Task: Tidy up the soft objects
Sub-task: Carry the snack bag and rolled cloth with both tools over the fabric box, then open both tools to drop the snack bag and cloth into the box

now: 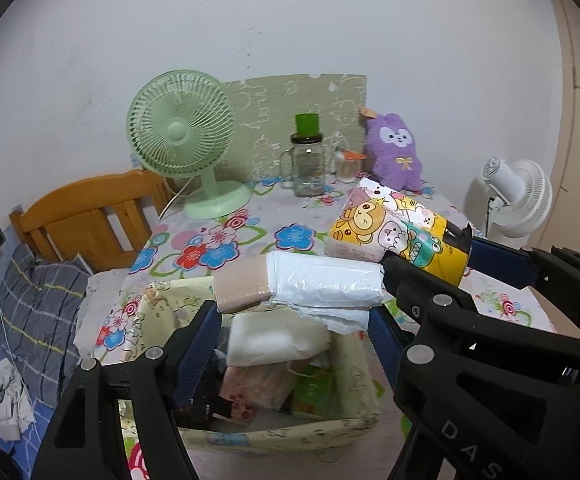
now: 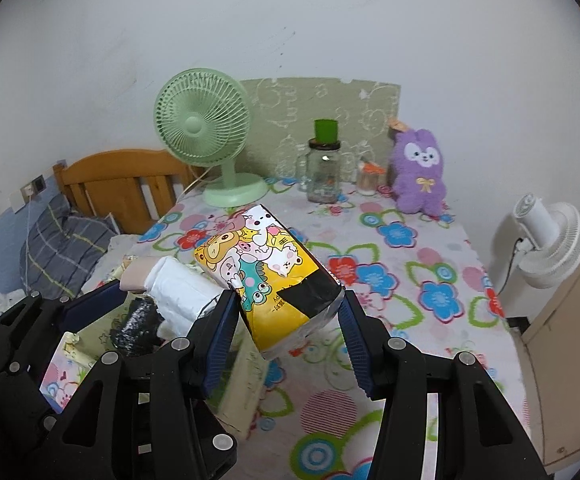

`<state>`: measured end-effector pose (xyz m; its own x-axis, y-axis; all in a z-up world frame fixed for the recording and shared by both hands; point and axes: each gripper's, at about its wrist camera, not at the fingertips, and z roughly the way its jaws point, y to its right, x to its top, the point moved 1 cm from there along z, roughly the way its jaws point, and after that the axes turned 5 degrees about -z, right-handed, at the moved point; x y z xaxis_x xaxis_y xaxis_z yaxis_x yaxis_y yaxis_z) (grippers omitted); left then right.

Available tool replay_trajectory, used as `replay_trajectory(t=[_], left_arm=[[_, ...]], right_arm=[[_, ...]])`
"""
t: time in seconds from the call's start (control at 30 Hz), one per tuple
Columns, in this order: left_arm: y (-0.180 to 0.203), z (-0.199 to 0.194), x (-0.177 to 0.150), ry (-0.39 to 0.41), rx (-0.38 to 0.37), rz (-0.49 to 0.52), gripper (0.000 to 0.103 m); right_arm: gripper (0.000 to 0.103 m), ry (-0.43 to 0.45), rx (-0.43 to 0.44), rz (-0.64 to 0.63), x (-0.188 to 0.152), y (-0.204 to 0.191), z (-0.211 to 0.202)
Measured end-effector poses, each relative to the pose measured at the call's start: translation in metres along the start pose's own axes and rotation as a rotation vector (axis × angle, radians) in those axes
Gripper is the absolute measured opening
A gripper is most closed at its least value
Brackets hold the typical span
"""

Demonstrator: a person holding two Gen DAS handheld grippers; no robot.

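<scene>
Left tongs (image 1: 295,312): closed on a white pack (image 1: 322,282) with a beige band at one end, held crosswise above the fabric bin (image 1: 354,360).
Right tongs (image 2: 290,308): closed on a cartoon tissue pack (image 2: 268,268), yellow with a black patch, held tilted above the table (image 2: 430,280), just right of the white pack.
Fabric bin: pale, printed, at the table's near left edge; holds a cream pack (image 1: 274,338) and pink packs (image 1: 258,392).
Table: flowered cloth. At the back stand a green fan (image 1: 186,140), a glass jar (image 1: 308,164) with a green cap, and a purple plush (image 1: 396,152).
Off the table: white fan (image 1: 518,196) to the right, bed (image 1: 38,292) with a wooden headboard to the left.
</scene>
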<state>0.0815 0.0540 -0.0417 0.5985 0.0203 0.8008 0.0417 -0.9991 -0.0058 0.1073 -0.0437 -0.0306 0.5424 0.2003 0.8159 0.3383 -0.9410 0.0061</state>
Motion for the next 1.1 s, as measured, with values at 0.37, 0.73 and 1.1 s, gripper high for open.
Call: replay_trajectory(t=[0.37,0.73,1.1], left_arm=[[-0.028,0.026,-0.008,-0.065,0.032,-0.029,0.077],[-0.053,0.037,-0.028,-0.135,0.072,-0.068,0.089],[-0.066,0.036,-0.031,-0.148,0.069,-0.079,0.097]], right_arm=[[0.054,-0.038,0.073,-0.013,0.0,-0.026,0.031],[0.054,-0.087,0.153,-0.035,-0.008,-0.051,0.052],[0.055,-0.099,0.195,-0.069,-0.008,-0.068,0.061]])
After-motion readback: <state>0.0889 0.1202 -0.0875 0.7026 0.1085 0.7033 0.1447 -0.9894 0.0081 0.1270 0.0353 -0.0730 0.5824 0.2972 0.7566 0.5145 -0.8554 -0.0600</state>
